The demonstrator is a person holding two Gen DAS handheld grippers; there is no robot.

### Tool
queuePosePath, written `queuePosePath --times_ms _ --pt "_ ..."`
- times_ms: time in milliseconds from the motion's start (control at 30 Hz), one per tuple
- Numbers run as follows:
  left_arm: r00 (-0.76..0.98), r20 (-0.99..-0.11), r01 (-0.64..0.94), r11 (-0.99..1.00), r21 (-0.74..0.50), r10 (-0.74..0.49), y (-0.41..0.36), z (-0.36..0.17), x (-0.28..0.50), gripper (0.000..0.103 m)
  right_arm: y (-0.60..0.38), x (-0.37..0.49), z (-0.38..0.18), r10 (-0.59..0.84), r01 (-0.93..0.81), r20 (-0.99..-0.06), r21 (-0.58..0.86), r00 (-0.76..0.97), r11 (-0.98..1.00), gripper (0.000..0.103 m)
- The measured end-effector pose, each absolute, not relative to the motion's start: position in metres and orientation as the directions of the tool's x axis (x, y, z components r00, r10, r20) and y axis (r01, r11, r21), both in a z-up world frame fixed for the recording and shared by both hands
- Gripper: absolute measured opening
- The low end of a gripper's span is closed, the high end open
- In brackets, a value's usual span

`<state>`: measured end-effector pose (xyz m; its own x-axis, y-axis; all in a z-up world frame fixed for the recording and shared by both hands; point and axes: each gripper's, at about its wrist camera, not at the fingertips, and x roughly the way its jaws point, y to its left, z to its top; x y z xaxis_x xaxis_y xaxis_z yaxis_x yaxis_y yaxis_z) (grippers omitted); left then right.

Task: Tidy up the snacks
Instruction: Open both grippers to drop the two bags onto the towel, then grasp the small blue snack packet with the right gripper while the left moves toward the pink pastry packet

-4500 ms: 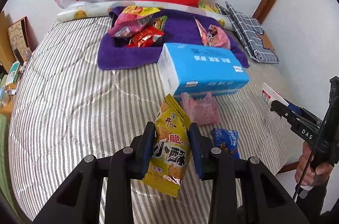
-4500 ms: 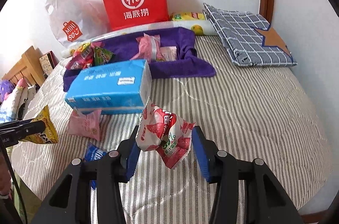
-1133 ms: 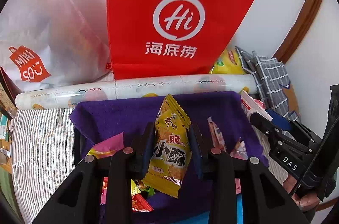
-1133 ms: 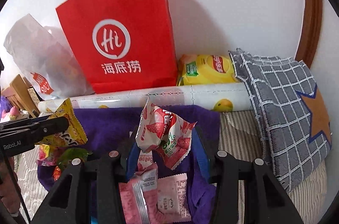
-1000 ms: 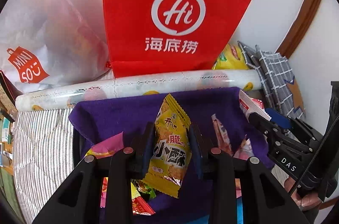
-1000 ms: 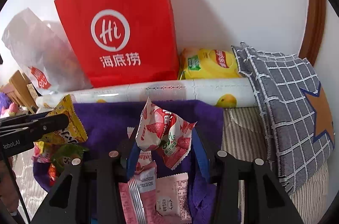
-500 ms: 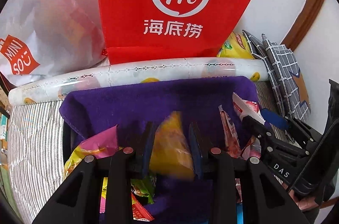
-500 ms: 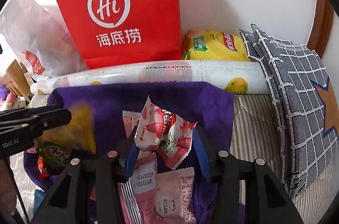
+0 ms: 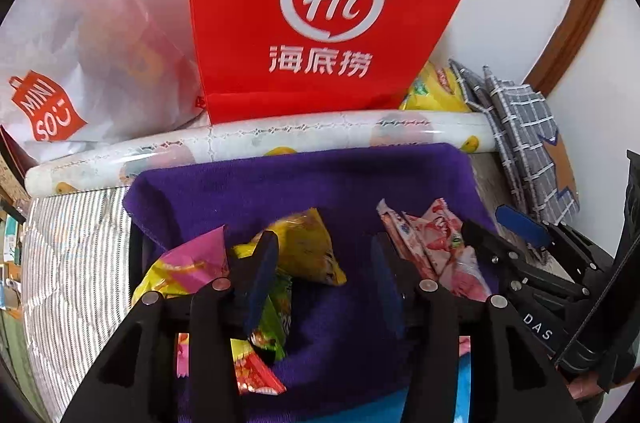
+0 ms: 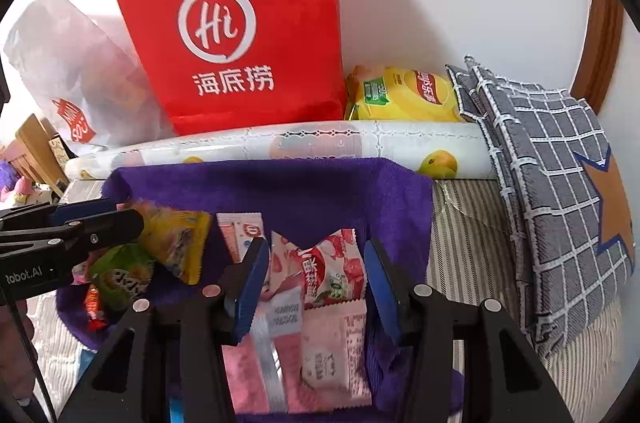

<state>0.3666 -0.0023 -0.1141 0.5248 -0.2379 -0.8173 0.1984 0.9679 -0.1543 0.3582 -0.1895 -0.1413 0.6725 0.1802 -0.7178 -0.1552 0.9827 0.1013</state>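
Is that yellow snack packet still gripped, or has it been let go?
Let go: yellow snack packet lies on purple towel; left gripper just opened.

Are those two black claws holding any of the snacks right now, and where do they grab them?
Nothing is held. The left gripper has just opened, and both packets lie loose on the purple cloth.

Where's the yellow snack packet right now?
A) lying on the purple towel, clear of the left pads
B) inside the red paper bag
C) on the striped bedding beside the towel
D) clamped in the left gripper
A: the yellow snack packet lies on the purple towel, and the left gripper, whose jaws have just been opening, stands apart with nothing pressed between its pads.
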Motion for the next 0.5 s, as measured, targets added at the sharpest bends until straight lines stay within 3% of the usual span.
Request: queuePosePath --times_ms 500 --pt "0.568 -0.780 0.237 0.960 -0.151 -0.263 0.001 -0.053 0.284 0.070 -0.188 0.254 -0.070 0.114 -0.112 -0.644 0.044 0.756 0.993 0.056"
